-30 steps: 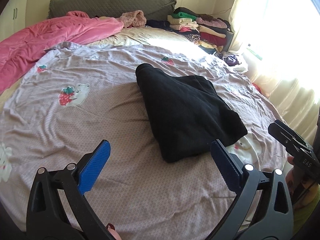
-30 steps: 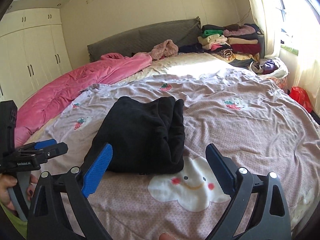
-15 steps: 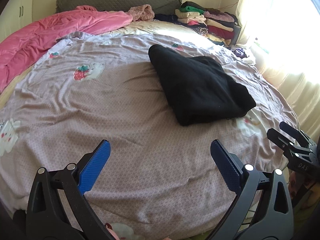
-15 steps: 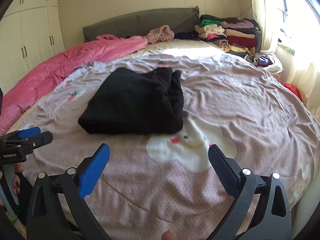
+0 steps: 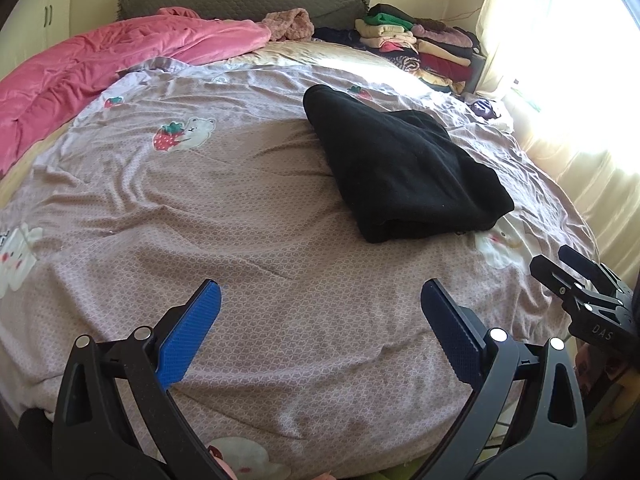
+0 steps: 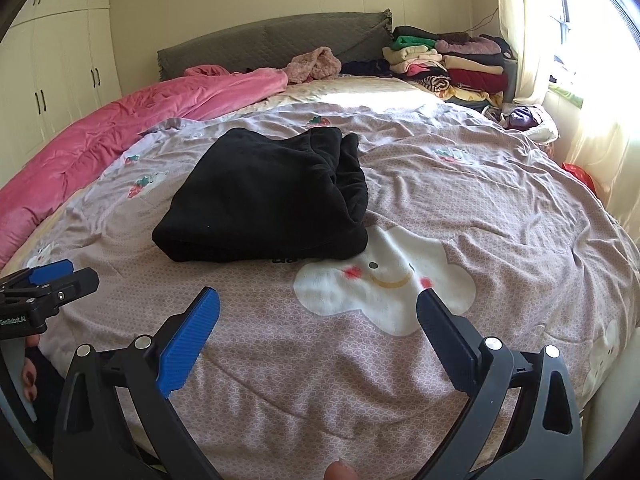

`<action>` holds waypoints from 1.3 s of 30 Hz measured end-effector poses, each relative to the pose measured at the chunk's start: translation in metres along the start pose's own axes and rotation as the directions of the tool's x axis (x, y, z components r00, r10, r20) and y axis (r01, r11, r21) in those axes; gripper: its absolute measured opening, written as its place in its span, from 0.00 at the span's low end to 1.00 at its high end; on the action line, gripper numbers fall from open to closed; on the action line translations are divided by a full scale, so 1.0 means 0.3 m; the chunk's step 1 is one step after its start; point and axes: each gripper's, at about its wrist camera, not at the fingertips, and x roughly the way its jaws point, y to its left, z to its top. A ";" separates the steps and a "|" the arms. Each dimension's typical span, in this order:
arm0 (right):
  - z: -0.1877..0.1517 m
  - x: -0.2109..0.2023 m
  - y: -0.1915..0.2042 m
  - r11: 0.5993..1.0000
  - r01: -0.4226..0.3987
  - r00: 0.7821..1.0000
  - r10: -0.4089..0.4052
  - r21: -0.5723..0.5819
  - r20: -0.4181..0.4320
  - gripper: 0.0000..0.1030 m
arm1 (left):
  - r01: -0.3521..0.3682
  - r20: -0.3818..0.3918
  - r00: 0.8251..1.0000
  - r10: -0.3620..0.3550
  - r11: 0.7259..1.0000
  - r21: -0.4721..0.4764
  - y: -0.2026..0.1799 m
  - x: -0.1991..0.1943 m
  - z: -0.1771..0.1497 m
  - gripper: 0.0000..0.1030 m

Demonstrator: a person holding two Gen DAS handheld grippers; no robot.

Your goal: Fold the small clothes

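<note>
A folded black garment lies on the mauve patterned bedsheet, right of centre in the left wrist view and left of centre in the right wrist view. My left gripper hangs open over the sheet's near part, well short of the garment, with nothing between its blue pads. My right gripper is also open and empty, over the white cloud print just in front of the garment. Each gripper shows at the edge of the other's view: the right one, the left one.
A pink quilt covers the bed's left side. A stack of folded clothes sits at the far right by the grey headboard. Curtains and a bright window stand to the right, white wardrobes to the left.
Both grippers have pulled back from the black garment toward the bed's near edge, so it looks farther away. The garment itself has stayed in place. Both stay open.
</note>
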 end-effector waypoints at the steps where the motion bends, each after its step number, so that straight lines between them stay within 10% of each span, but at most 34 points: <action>1: 0.001 -0.002 0.002 1.000 -0.001 1.000 0.001 -0.001 0.003 0.95 | 0.000 0.001 1.000 0.000 1.000 -0.001 0.001 -0.002 0.000 0.91; 39: -0.011 -0.018 0.013 1.000 0.008 1.000 -0.008 0.012 -0.001 0.95 | -0.025 0.006 1.000 0.025 1.000 -0.010 0.018 -0.034 0.001 0.91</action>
